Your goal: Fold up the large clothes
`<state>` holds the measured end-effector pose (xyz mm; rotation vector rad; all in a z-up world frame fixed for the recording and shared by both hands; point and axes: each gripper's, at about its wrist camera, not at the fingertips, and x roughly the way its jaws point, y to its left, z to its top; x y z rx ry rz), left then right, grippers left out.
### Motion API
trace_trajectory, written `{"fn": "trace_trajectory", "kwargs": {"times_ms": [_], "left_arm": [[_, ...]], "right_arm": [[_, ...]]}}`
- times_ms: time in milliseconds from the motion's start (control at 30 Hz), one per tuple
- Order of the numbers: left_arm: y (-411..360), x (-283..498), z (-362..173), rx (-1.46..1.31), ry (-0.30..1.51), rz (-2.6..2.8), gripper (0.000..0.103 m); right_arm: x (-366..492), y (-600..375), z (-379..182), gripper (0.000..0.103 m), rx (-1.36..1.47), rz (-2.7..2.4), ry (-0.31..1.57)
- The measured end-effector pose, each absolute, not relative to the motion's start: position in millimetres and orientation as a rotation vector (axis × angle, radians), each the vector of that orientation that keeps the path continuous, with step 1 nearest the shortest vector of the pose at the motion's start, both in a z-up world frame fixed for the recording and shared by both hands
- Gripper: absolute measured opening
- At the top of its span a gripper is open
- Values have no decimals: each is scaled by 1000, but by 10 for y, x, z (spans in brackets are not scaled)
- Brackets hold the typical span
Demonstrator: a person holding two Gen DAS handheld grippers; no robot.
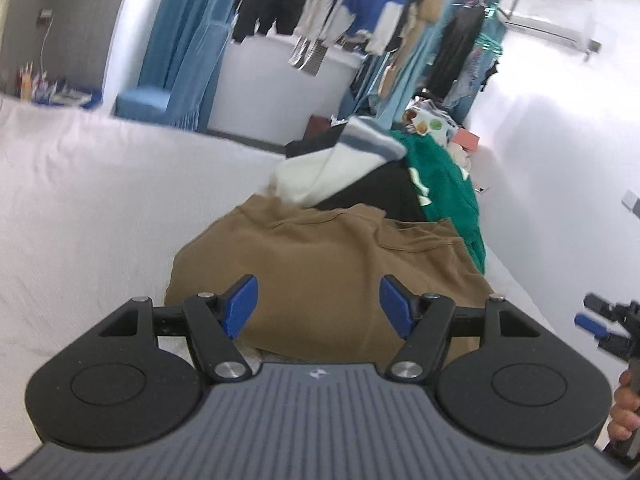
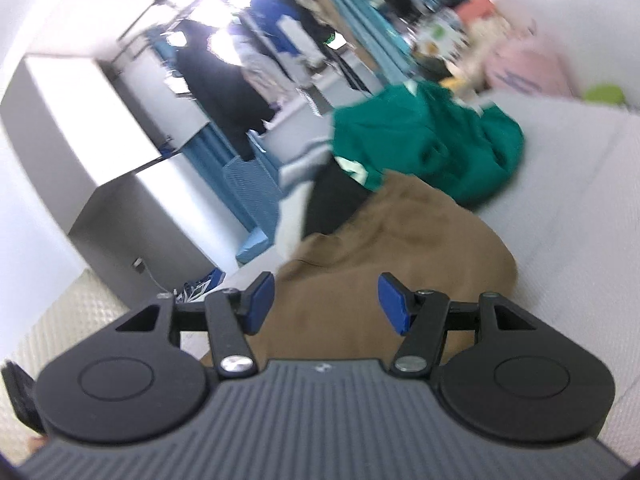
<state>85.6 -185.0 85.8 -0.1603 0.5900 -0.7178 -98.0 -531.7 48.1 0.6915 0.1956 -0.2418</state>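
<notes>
A brown garment (image 1: 332, 264) lies bunched on the white bed, also seen in the right wrist view (image 2: 400, 248). Behind it sit a black piece (image 1: 376, 192), a cream and blue-striped garment (image 1: 320, 176) and a green garment (image 1: 444, 188) (image 2: 424, 140). My left gripper (image 1: 318, 306) hangs open above the brown garment's near part, nothing between its blue pads (image 1: 240, 304). My right gripper (image 2: 326, 304) is open too, raised over the brown garment with its fingers empty. The right gripper's tip (image 1: 600, 324) and a hand (image 1: 624, 408) show at the left wrist view's right edge.
The white bed sheet (image 1: 100, 200) spreads wide to the left of the pile. Beyond the bed hang many clothes on a rack (image 1: 360, 8), with blue curtains (image 1: 188, 48) and a blue stool (image 1: 140, 104). Pink and green soft things (image 2: 532, 68) lie at the bed's far side.
</notes>
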Motion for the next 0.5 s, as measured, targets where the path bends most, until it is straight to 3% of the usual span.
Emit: {"fn": "trace_trajectory", "kwargs": {"times_ms": [500], "left_arm": [[-1760, -364, 1326, -64, 470, -772, 72]], "right_arm": [[-1299, -4259, 994, 61, 373, -189, 219]]}}
